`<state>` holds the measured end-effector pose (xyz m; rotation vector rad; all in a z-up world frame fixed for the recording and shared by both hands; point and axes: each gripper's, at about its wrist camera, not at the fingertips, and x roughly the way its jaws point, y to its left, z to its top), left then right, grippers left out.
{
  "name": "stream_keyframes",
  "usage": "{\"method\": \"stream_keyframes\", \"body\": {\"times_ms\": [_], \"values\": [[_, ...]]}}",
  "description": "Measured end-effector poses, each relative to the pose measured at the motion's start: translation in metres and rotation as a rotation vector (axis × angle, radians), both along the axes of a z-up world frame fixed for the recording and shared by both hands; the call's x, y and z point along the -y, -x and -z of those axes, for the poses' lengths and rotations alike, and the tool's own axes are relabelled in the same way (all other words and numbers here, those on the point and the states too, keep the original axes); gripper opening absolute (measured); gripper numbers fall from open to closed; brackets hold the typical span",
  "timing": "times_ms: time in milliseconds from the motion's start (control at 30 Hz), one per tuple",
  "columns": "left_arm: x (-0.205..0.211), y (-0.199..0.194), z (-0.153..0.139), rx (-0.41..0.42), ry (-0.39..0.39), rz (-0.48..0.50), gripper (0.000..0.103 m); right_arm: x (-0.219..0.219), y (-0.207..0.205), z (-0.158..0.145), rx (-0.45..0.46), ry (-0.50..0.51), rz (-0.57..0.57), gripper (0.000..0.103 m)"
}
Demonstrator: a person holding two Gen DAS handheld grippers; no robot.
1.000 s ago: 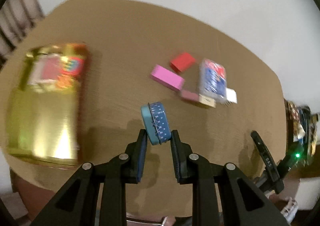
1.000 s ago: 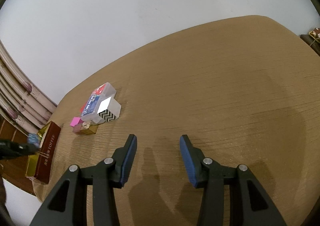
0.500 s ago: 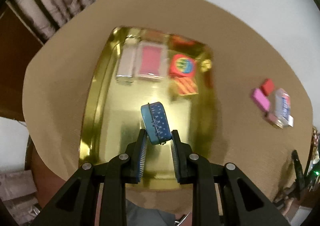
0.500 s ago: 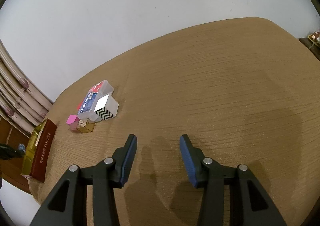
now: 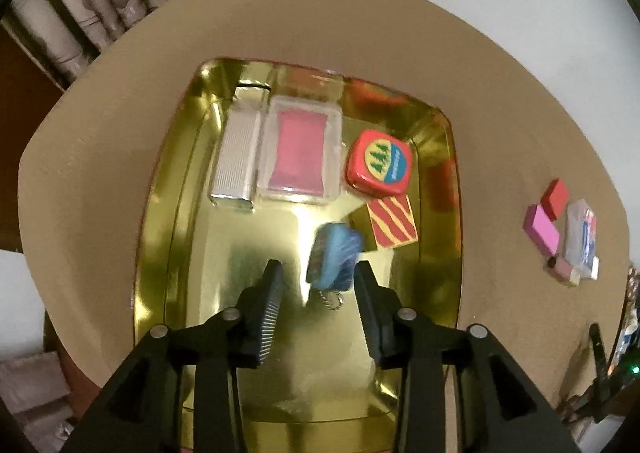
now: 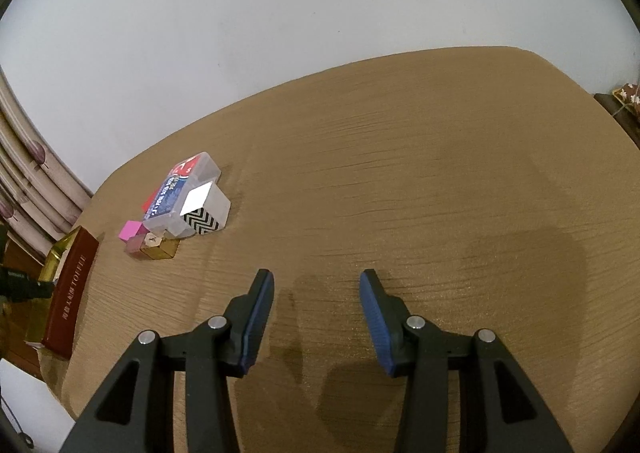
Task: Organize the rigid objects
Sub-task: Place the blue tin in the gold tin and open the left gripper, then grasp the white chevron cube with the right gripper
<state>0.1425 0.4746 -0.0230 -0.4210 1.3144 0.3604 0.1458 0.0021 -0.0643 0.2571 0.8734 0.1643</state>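
My left gripper (image 5: 318, 275) is open above the gold tin tray (image 5: 168, 253). A small blue tin (image 5: 334, 255), blurred, is free between the fingers, close to the right finger, over the tray floor. The tray holds a silver box (image 5: 236, 161), a clear case with a pink insert (image 5: 300, 157), a red rounded tin (image 5: 380, 165) and a red-and-yellow striped block (image 5: 392, 223). My right gripper (image 6: 316, 287) is open and empty over bare table. Loose items lie in a cluster: a clear card case (image 6: 180, 189), a white zigzag box (image 6: 206, 211), a pink block (image 6: 130, 231), a gold block (image 6: 158, 247).
The same cluster shows in the left wrist view at the right: a pink block (image 5: 542, 231), a red block (image 5: 556, 193), a clear case (image 5: 582, 239). The tray's red side (image 6: 70, 297) sits at the table's left end. Curtains (image 5: 100, 5) hang beyond the table.
My left gripper has opened and let go of the blue tin, which is dropping toward the tray floor. The right gripper has hardly moved.
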Motion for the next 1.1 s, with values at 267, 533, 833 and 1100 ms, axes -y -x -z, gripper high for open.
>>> {"method": "stream_keyframes", "body": {"times_ms": [267,533,833,1100], "values": [[0.019,0.046,-0.050,0.137,-0.049,0.018,0.052,-0.003,-0.002,0.001,-0.001,0.031,-0.001,0.046],[0.117,0.098,-0.072,0.251,-0.083,0.266,0.066,-0.017,-0.004,-0.009,0.011,0.007,-0.102,0.046],[0.187,0.124,-0.033,0.225,-0.080,0.390,0.066,-0.088,-0.038,-0.027,0.021,0.162,-0.257,0.046],[0.166,0.115,-0.014,0.171,-0.011,0.338,0.066,-0.109,-0.069,-0.006,-0.024,0.246,-0.281,0.046]]}}
